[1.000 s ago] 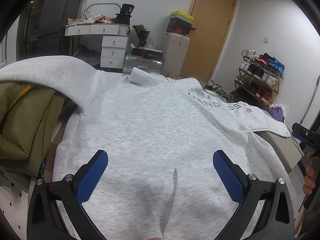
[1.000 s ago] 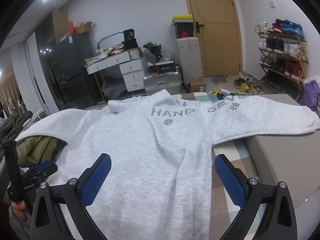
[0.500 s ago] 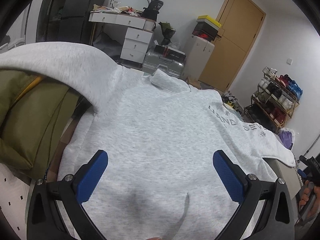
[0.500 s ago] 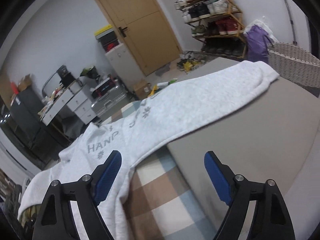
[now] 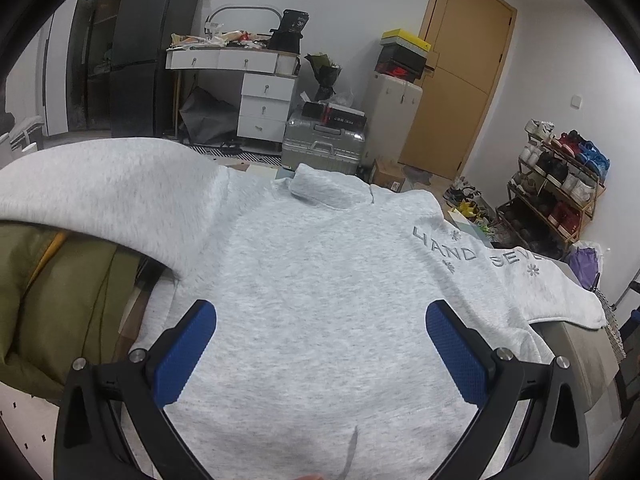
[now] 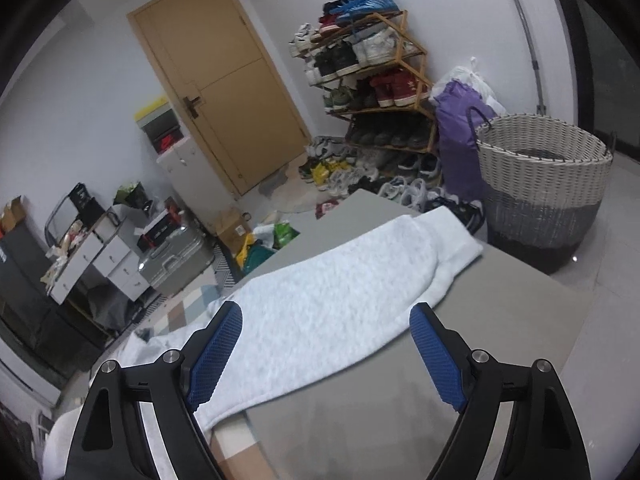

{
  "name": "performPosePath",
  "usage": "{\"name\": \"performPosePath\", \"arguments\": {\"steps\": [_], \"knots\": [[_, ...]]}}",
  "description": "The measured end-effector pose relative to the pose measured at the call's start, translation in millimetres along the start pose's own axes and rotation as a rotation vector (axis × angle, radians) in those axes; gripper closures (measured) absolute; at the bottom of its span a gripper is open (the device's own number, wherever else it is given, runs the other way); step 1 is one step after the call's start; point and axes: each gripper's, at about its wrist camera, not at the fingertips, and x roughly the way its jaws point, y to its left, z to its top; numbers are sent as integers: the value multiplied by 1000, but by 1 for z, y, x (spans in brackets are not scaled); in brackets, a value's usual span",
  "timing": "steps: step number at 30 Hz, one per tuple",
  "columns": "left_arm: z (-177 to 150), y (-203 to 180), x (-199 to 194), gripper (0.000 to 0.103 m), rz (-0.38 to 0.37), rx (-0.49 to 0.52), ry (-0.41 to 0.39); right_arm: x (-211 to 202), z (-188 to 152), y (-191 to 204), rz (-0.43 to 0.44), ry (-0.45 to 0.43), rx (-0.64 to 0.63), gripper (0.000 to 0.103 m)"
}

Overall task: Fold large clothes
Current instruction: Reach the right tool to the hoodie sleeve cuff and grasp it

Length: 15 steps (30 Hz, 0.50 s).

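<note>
**A:** So here's where we're at. We've got the grey sweatshirt [image 5: 320,280] spread flat, front up, a soft heathered fleece with a stubby stand-up collar [image 5: 332,190] at 12 o'clock in the left wrist view and grey stitched lettering [image 5: 476,254] with little flower shapes toward 2 o'clock. One sleeve humps up over an olive quilted jacket [image 5: 52,300] at 9 o'clock.

**B:** And our left gripper [image 5: 320,354]?

**A:** Spread wide above the body of the shirt. The blue pads [image 5: 186,354] have that knurled, dotted texture and nothing is pinched between them, just fleece lying underneath. There's a small crease [image 5: 352,452] in the cloth at 6 o'clock.

**B:** From the right wrist view we see the other sleeve [image 6: 340,292] running diagonally from 8 o'clock up to its ribbed cuff [image 6: 460,252] around 2 o'clock. It lies on a smooth matte grey table top [image 6: 500,320], with a checked pastel cloth [image 6: 192,312] showing at the 9 o'clock side.

**A:** Right gripper [image 6: 326,354] state?

**B:** Also wide apart, jaws straddling the sleeve without pressing on it as far as we can tell. Same textured blue pads on black angular arms.

**A:** Background stuff: a woven basket [image 6: 544,184], white weave on top and dark below, round and tapered, at 2 o'clock. Slanted wooden shoe rack [image 6: 372,80] at 12, plain tan door [image 6: 224,80] at 11.

**B:** Yep, plus a ribbed silver suitcase [image 5: 324,144] behind the collar on our left view.
</note>
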Motion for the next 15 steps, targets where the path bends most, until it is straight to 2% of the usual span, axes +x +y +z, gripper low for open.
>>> {"name": "performPosePath", "arguments": {"steps": [2, 5, 10, 13, 15], "knots": [[-3, 4, 3, 1, 1, -15, 12, 25, 4, -21, -57, 48, 67, 17], [-13, 8, 5, 1, 13, -26, 35, 65, 3, -55, -77, 116, 197, 19], [-18, 7, 2, 1, 49, -40, 57, 103, 3, -80, -111, 143, 269, 22], [-20, 8, 1, 1, 66, -48, 61, 117, 3, -78, -159, 143, 256, 38], [-20, 9, 1, 1, 69, -49, 61, 123, 3, -69, -234, 124, 201, 64]]}}
